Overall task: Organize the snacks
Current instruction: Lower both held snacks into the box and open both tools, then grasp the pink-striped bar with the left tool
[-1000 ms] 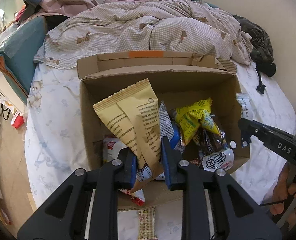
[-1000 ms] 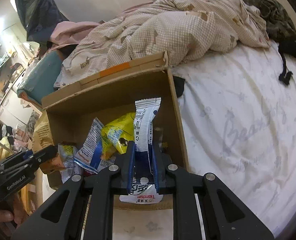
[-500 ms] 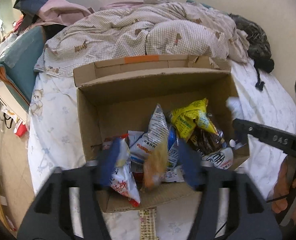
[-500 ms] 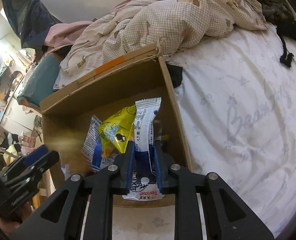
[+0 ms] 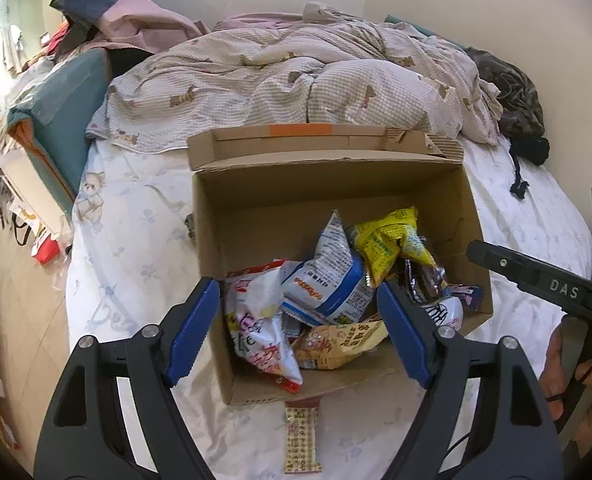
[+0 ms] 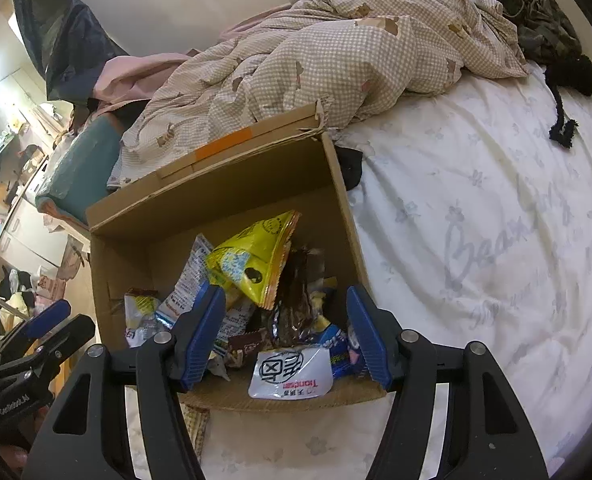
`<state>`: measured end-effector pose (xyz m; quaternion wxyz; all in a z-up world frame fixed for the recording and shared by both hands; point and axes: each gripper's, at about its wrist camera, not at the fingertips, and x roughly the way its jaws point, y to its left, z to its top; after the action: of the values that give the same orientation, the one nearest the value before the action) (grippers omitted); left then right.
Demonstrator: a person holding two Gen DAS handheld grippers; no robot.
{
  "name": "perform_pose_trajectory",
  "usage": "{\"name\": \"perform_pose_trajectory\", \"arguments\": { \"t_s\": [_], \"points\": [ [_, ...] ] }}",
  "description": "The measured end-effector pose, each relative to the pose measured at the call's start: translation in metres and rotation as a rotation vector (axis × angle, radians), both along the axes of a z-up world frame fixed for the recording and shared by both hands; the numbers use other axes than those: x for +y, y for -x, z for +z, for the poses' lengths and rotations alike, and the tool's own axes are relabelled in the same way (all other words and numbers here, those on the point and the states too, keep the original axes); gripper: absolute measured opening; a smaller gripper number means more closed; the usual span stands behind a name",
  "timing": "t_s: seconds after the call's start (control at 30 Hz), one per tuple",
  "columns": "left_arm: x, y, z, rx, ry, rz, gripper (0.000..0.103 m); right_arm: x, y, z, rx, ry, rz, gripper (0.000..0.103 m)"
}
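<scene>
An open cardboard box sits on the bed and holds several snack packs. A tan snack bag lies at the box's front, beside a red-and-white bag, a blue-and-white bag and a yellow bag. A white pack lies at the near wall of the box. My left gripper is open and empty above the box's front. My right gripper is open and empty above the box's near right corner. A small wafer bar lies on the sheet in front of the box.
A rumpled checked duvet is piled behind the box. A dark garment with a black cord lies at the far right. The white sheet stretches to the right of the box. The bed's left edge drops to the floor.
My left gripper opened and the tan snack bag dropped into the box. My right gripper opened and let the white pack fall into the box's near corner.
</scene>
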<state>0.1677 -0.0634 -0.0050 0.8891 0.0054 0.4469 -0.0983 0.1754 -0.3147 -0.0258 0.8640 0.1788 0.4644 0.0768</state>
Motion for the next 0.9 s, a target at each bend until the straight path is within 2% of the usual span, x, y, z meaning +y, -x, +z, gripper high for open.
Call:
{"name": "perform_pose_trajectory", "arguments": {
  "t_s": [0.27, 0.47, 0.63, 0.7, 0.9],
  "points": [
    [0.017, 0.015, -0.002, 0.028, 0.013, 0.045, 0.079, 0.015, 0.019, 0.005, -0.011, 0.033, 0.034, 0.066],
    [0.035, 0.031, -0.021, 0.125, 0.045, 0.106, 0.079, 0.017, 0.039, 0.003, 0.012, 0.001, 0.025, 0.067],
    [0.036, 0.047, -0.052, 0.241, 0.059, 0.120, 0.079, 0.016, 0.059, -0.005, 0.069, -0.058, 0.008, 0.067],
    [0.028, 0.053, -0.071, 0.312, 0.064, 0.106, 0.079, 0.017, 0.067, -0.009, 0.091, -0.085, 0.002, 0.067],
    [-0.003, 0.056, -0.125, 0.450, -0.013, 0.032, 0.078, 0.016, 0.082, -0.021, 0.142, -0.153, -0.023, 0.068]
  ]
}}
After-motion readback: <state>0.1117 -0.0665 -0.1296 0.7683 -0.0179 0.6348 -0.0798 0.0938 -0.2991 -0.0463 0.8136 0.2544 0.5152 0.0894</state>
